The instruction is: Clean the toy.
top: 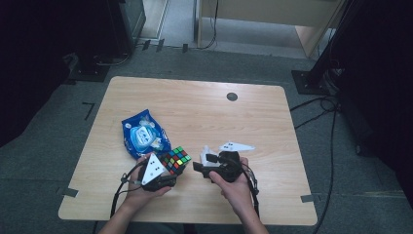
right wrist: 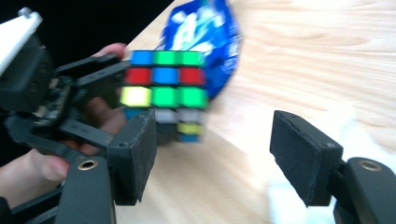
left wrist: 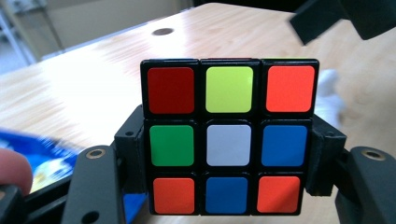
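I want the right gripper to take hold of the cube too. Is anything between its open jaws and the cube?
Nothing visible. The right gripper faces the cube, which the left gripper holds clamped; the blue bag lies behind it.

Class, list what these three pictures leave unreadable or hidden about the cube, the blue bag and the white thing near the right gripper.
- Cube: in the left gripper view its side faces are covered by the left gripper's jaws.
- Blue bag: its print is motion-blurred in the right gripper view and too small in the high view.
- White thing: blurred, partly behind the cube, so what it is cannot be told.
- Right gripper: its body is cut off by the bottom edge.
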The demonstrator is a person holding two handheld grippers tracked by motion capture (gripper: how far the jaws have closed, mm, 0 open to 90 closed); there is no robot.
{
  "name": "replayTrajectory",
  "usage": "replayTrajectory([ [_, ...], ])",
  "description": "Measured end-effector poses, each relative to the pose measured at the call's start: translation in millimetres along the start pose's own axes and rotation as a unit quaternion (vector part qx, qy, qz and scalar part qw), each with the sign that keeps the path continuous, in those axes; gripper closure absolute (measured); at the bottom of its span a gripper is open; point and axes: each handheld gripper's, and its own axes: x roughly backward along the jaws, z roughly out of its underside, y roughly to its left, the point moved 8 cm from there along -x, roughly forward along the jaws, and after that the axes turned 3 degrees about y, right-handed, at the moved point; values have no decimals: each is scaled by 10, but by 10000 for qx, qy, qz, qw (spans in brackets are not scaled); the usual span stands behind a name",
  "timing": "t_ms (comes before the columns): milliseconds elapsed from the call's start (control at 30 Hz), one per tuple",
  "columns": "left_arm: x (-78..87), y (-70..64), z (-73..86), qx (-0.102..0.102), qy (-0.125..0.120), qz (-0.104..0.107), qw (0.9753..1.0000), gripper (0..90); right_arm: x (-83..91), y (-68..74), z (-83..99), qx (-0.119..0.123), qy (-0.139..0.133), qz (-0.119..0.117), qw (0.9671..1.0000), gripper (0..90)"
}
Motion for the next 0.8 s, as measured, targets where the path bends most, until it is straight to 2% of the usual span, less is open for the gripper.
replayTrajectory([
  [100, 9, 37, 9, 98, -4, 12, 10000, 340, -81, -239, 100, 127, 83, 501, 9986, 404],
  [167, 7, 24, 4, 102, -7, 31, 9999, 340, -168, -380, 199, 306, 160, 850, 9958, 445],
  [233, 5, 8, 0, 85, -6, 67, 9999, 340, -252, -504, 291, 377, 252, 1085, 9931, 461],
  [300, 1, -3, 3, 67, 10, 81, 9999, 340, -307, -575, 358, 382, 364, 1185, 9916, 496],
  [367, 1, -6, 4, 79, 10, 98, 9999, 340, -343, -619, 405, 589, 475, 1381, 9875, 534],
  [433, 7, -9, -1, 123, -1, 140, 9998, 340, -377, -642, 454, 868, 620, 1590, 9815, 557],
  [500, 12, -18, -12, 174, -44, 187, 9997, 340, -392, -622, 475, 1178, 593, 1743, 9758, 582],
  [567, 15, -25, -16, 185, -50, 206, 9996, 340, -401, -593, 481, 1312, 615, 1708, 9746, 663],
  [667, 10, -40, -13, 182, -30, 241, 9995, 340, -416, -539, 496, 1430, 664, 1561, 9751, 850],
  [733, 7, -57, -14, 162, -28, 267, 9995, 340, -410, -527, 496, 1353, 698, 1607, 9752, 883],
  [800, 3, -77, -12, 139, -14, 302, 9994, 340, -381, -522, 475, 1183, 627, 1537, 9790, 889],
])
